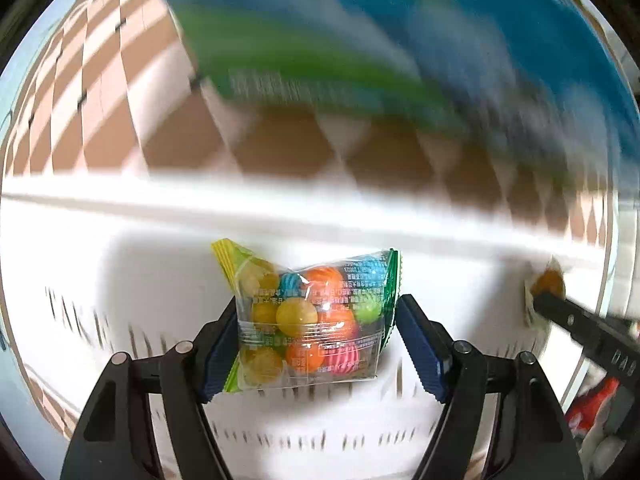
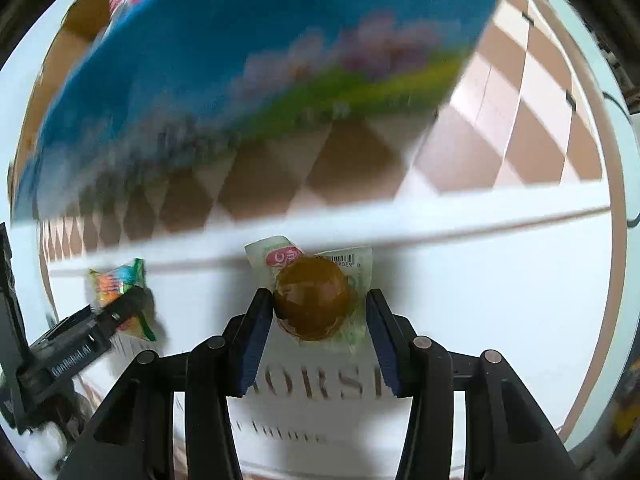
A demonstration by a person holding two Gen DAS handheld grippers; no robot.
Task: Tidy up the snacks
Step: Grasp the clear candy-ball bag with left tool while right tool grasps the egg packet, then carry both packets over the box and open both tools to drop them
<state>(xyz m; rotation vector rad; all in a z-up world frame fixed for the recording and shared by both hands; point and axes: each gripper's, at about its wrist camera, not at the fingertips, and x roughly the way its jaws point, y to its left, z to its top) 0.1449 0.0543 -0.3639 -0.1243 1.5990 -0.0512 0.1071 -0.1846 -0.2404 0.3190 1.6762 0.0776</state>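
Note:
My left gripper (image 1: 316, 320) is shut on a clear packet of coloured candy balls (image 1: 310, 316), held above a white box (image 1: 120, 280) with printed lettering. My right gripper (image 2: 316, 312) is shut on a wrapped brown round snack (image 2: 312, 298), also held over the white box (image 2: 500, 300). Each gripper shows in the other's view: the right one with its brown snack (image 1: 548, 282) at the far right, the left one with the candy packet (image 2: 118, 284) at the left. Both views are motion-blurred.
A large blue and green snack box (image 1: 360, 40) stands behind the white box, also in the right wrist view (image 2: 240, 60). A brown and white checked cloth (image 1: 100, 92) covers the table. Red-wrapped snacks (image 1: 592, 404) lie at the lower right.

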